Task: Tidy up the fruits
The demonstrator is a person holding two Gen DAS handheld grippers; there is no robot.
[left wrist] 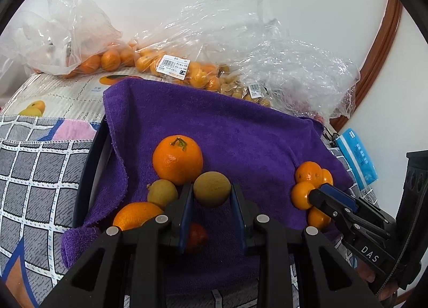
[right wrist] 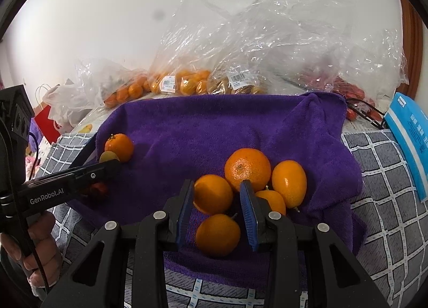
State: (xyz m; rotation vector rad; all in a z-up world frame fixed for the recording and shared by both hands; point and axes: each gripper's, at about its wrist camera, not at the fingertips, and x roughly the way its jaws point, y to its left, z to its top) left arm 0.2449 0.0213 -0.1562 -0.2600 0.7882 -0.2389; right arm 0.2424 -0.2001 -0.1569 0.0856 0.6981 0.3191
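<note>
Left wrist view: your left gripper [left wrist: 211,195] clamps a longan [left wrist: 211,192] near the towel's [left wrist: 240,131] front edge, beside a big orange [left wrist: 177,159]. Your right gripper [right wrist: 217,194] pinches a kumquat [right wrist: 213,193] in the cluster toward the towel's right edge.

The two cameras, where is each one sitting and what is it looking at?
Left wrist: on the left gripper, facing its brown-green fruit; the right gripper shows.
Right wrist: on the right gripper, facing a small orange fruit; the left gripper and hand show.
Both see the purple towel and bags.
</note>
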